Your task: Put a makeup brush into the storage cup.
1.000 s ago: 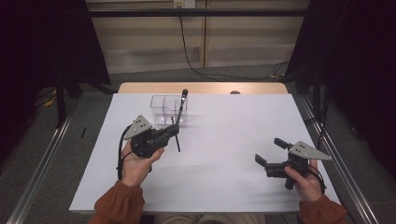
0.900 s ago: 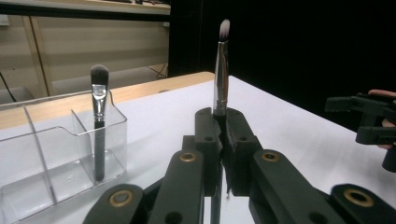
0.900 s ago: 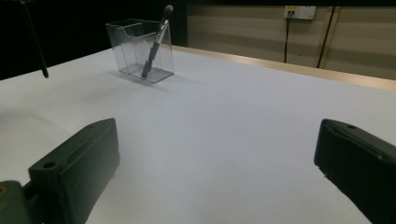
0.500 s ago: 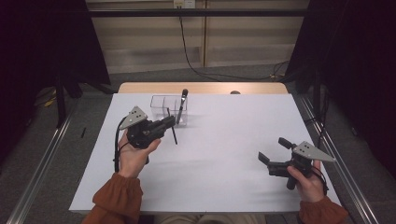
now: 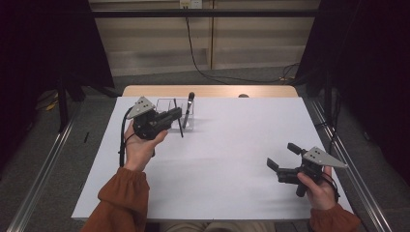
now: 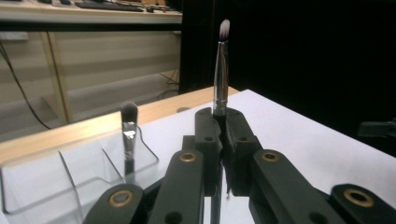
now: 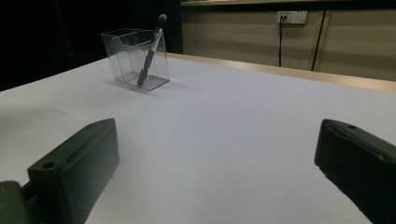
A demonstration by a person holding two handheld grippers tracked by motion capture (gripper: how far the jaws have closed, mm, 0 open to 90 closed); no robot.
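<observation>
**Brush clamped upright beside the clear holder**

Brush (image 6: pixel 220 74) stands nearly vertical in the left gripper view, long axis running straight up from the jaws, bristle tip at the top! It is slim: a small pale tuft with a darker tip, a shiny silver ferrule below it, then a thin dark handle that carries on down past the pads. From the high view it reads as a thin dark stick (image 5: pixel 179 118) slanting across the front of the holder, above the white table cover (image 5: pixel 232 159).

Left gripper (image 5: pixel 175 115) has it, jaws pressed together on the handle just under the ferrule, the person's left hand (image 5: pixel 140 145) raised off the table.

Right next door sits the clear holder (image 5: pixel 167 104), a transparent box with dividers. One second brush (image 5: pixel 188 108) leans in its right-hand compartment, dark fluffy head up; the right gripper view shows that brush (image 7: pixel 152 49) tilted against the wall of the box (image 7: pixel 126 56).

Well apart, near the table's right edge, the right gripper (image 5: pixel 280 159) rests low, jaws spread wide with nothing between them.
</observation>
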